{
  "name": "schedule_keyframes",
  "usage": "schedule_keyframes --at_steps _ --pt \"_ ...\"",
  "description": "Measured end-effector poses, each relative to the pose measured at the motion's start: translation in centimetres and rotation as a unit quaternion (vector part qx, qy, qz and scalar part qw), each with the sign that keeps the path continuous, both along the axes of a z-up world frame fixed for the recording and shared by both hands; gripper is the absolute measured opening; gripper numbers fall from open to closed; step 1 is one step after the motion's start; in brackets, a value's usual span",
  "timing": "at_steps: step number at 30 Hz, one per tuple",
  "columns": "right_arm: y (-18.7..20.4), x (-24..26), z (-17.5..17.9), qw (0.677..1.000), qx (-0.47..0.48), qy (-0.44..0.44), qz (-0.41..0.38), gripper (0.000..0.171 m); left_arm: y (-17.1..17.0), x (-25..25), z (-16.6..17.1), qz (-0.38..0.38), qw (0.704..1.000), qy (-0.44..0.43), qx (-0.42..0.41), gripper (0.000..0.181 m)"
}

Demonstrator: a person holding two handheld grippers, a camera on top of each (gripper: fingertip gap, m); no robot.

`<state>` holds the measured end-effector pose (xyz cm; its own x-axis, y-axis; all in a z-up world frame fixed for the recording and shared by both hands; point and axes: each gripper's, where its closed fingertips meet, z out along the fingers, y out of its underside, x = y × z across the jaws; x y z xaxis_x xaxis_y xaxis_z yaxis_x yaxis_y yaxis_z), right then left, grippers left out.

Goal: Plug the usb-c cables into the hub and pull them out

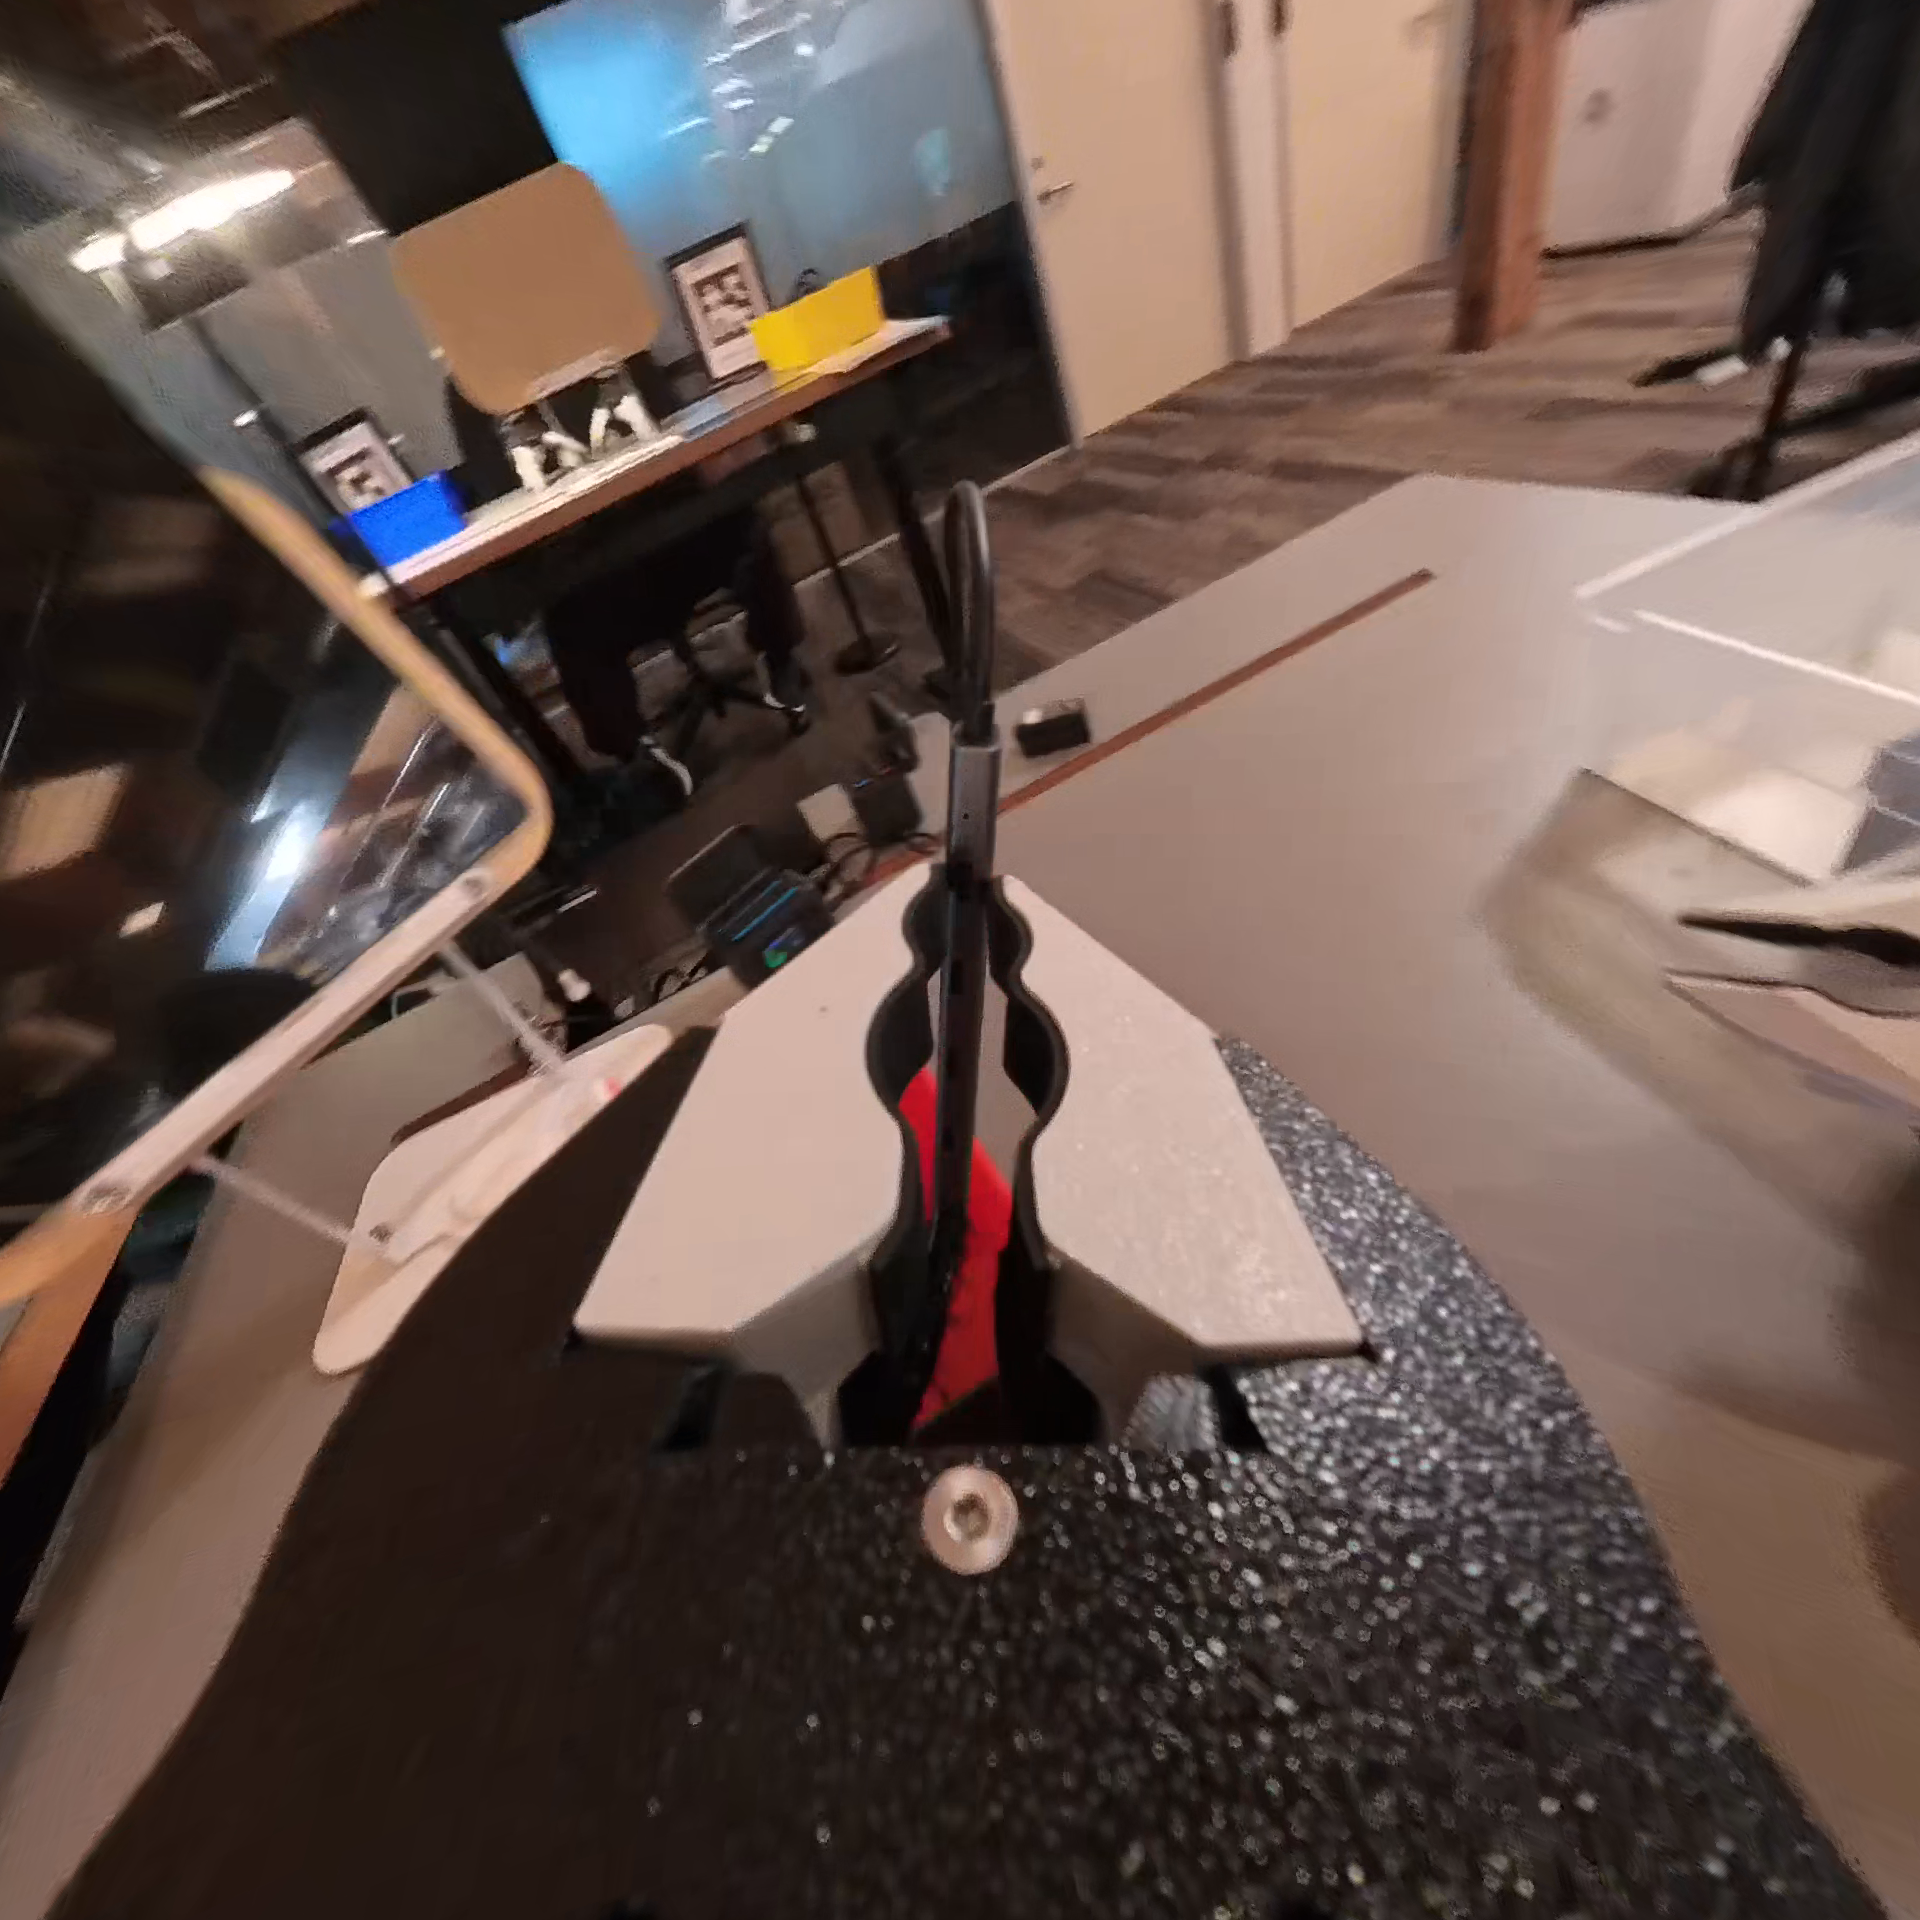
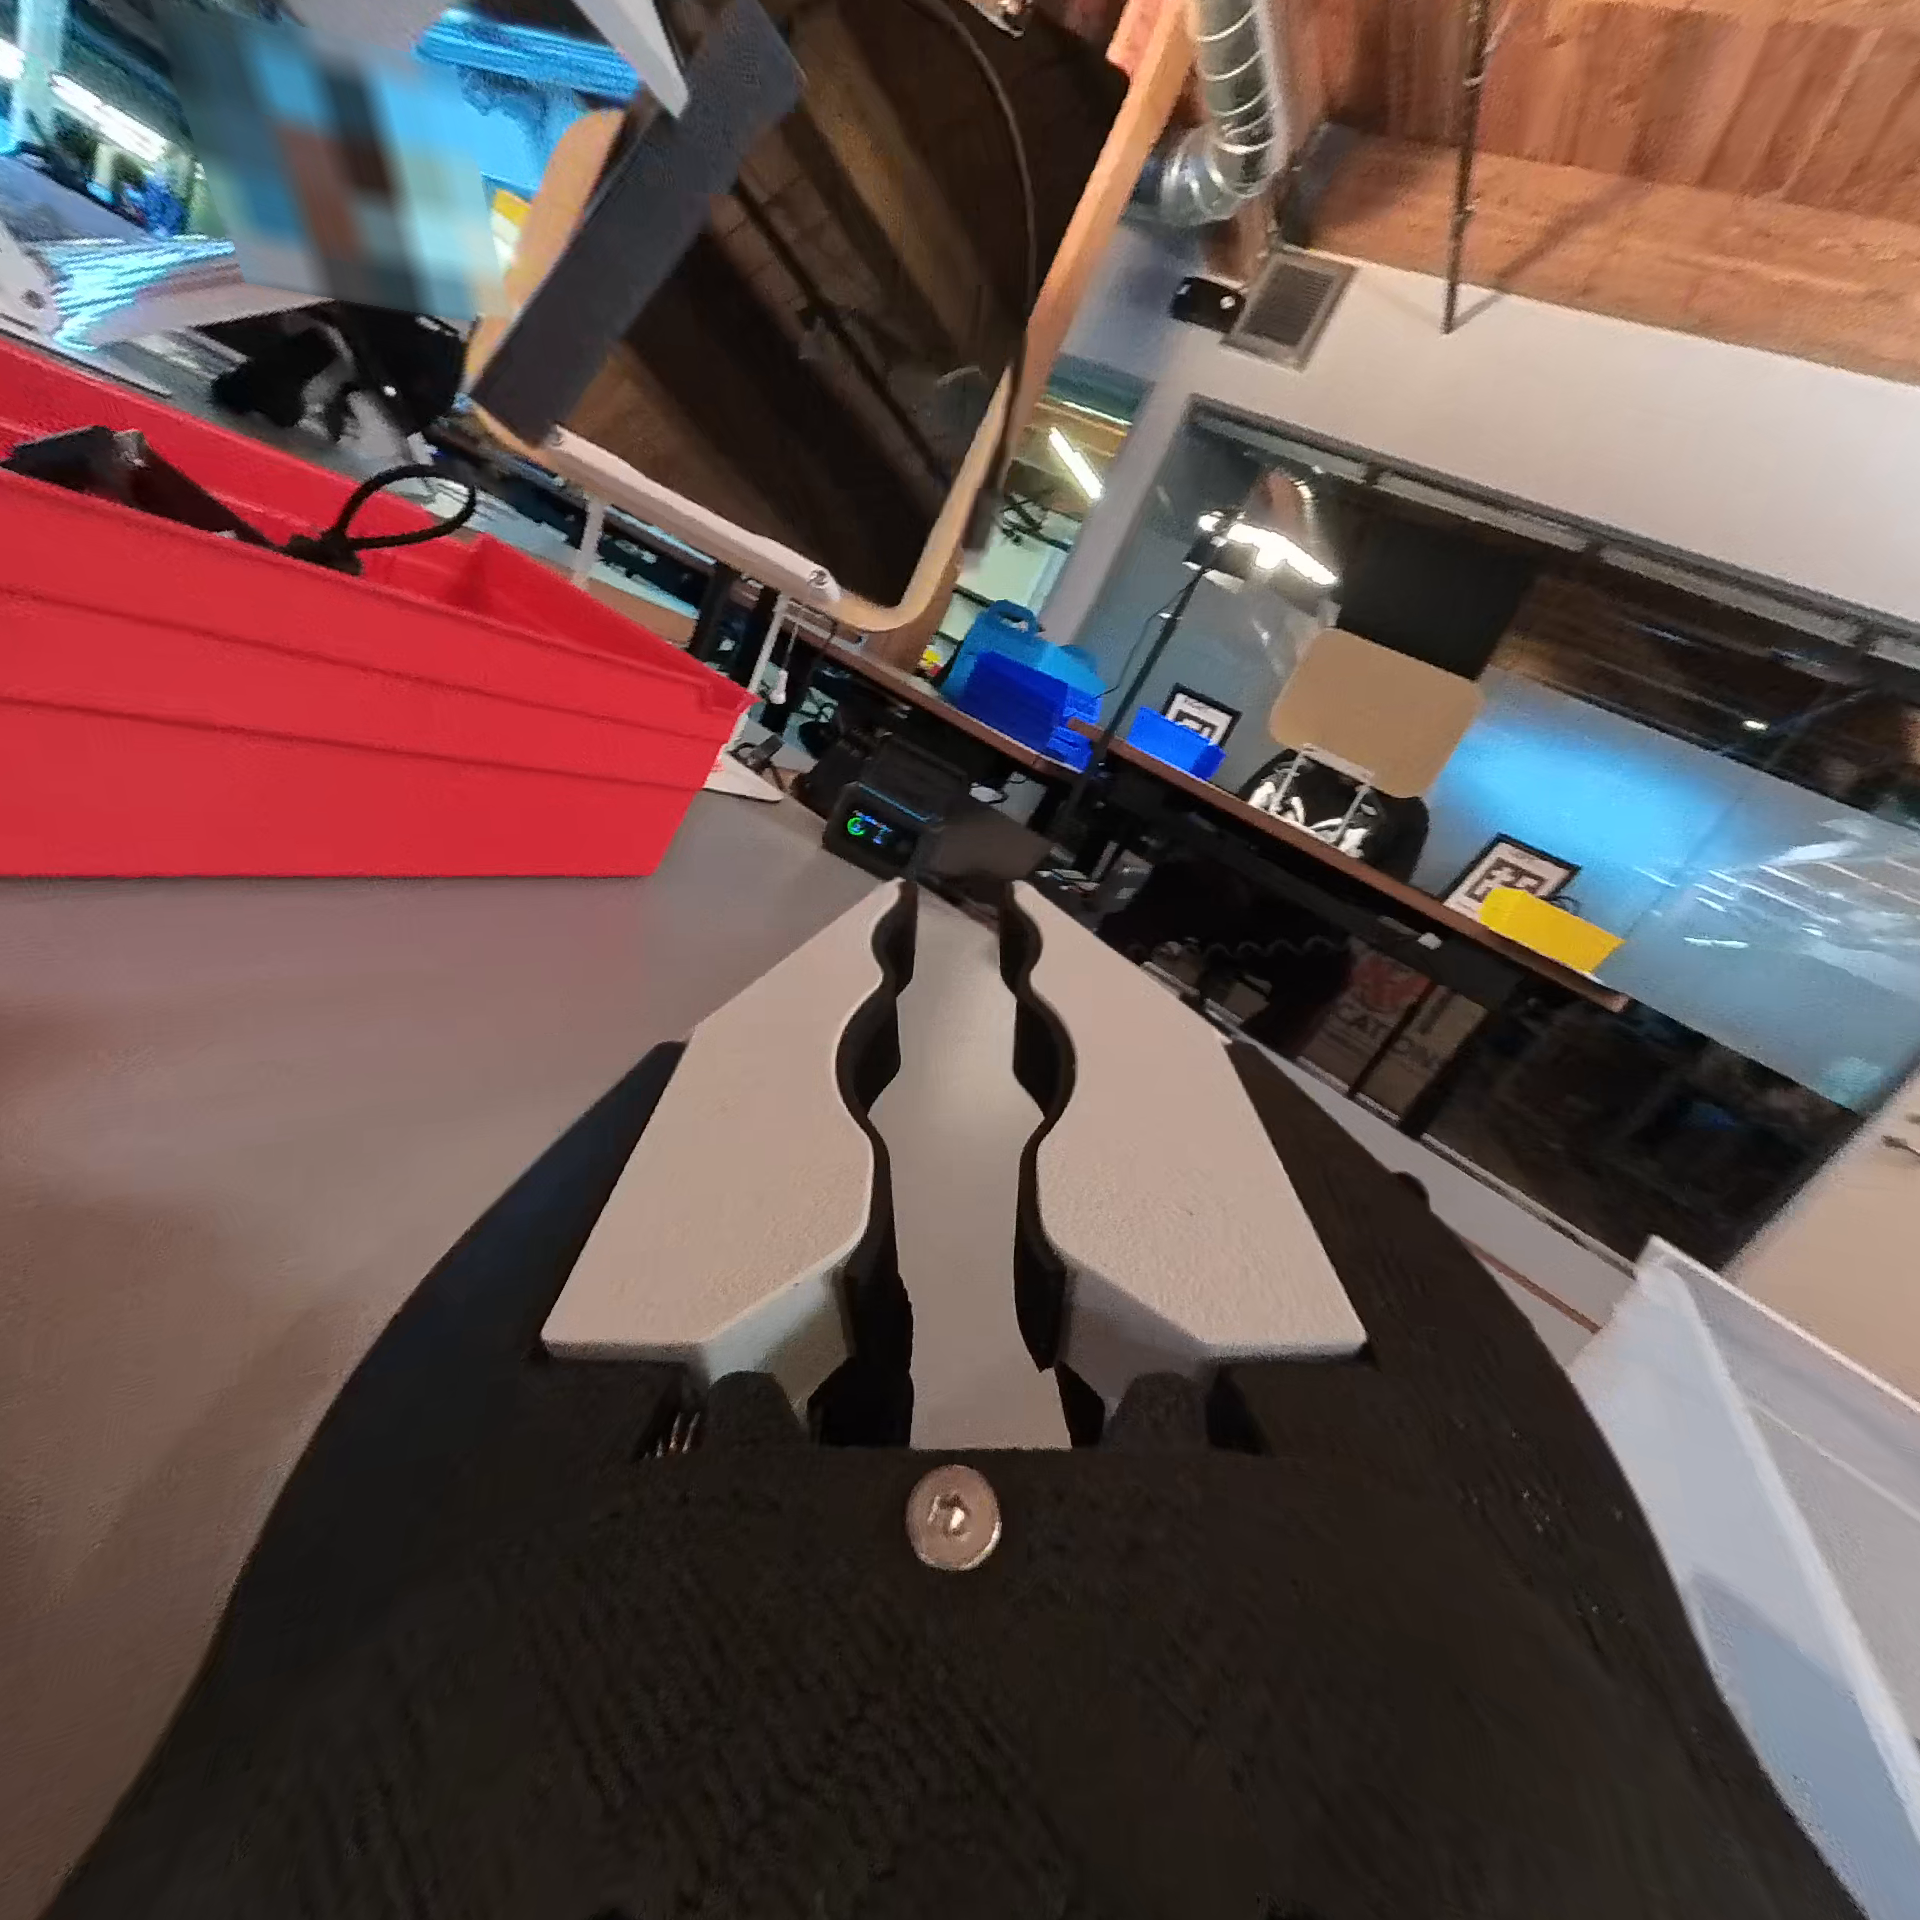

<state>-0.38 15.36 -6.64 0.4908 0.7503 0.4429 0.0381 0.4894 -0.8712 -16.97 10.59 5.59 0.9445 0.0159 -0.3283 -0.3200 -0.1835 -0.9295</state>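
Note:
My left gripper (image 1: 966,894) is shut on a slim grey hub (image 1: 971,810), held edge-on and upright above the grey table (image 1: 1351,831). The hub's black cable (image 1: 966,582) loops up beyond the fingertips. Through the gap behind the fingers a red patch (image 1: 966,1226) shows below. My right gripper (image 2: 956,894) is low over the table (image 2: 312,1039), its jaws a little apart with nothing between them. A black cable (image 2: 395,520) and a dark object (image 2: 114,468) lie in the red bin (image 2: 312,748) to its left.
A small black block (image 1: 1051,725) lies on the table ahead of the hub. A clear bin (image 1: 1766,665) stands right, also in the right wrist view (image 2: 1766,1507). A power unit with a lit display (image 2: 878,831) sits at the table's far edge. A glass panel (image 1: 260,727) stands left. About 20 cm separates my left fingertips from my right.

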Motion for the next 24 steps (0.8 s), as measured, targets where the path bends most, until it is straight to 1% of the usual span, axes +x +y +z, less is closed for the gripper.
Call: schedule_keyframes --at_steps 4,9,13,19,21,24 --pt "0.5 0.6 0.4 1.000 0.002 0.010 -0.018 0.013 2.4 5.6 -2.9 -0.042 0.997 0.051 -0.041 0.005" --pt "1.3 1.3 0.7 0.999 -0.015 0.030 -0.031 0.013 4.9 9.6 -8.6 -0.068 0.986 0.094 -0.116 0.006" --pt "2.0 1.6 0.6 0.998 -0.033 0.037 -0.034 0.013 6.1 10.3 -12.2 -0.067 0.978 0.120 -0.155 0.006" --pt "2.0 1.5 0.5 0.998 -0.040 0.036 -0.029 0.014 6.7 10.2 -15.6 -0.059 0.972 0.129 -0.188 0.006" --pt "2.1 1.4 0.4 0.998 -0.044 0.036 -0.028 0.014 6.7 10.3 -16.4 -0.057 0.971 0.134 -0.190 0.006" --pt "2.2 1.4 0.3 0.998 -0.052 0.038 -0.024 0.014 6.6 10.4 -16.3 -0.047 0.977 0.122 -0.166 0.006"
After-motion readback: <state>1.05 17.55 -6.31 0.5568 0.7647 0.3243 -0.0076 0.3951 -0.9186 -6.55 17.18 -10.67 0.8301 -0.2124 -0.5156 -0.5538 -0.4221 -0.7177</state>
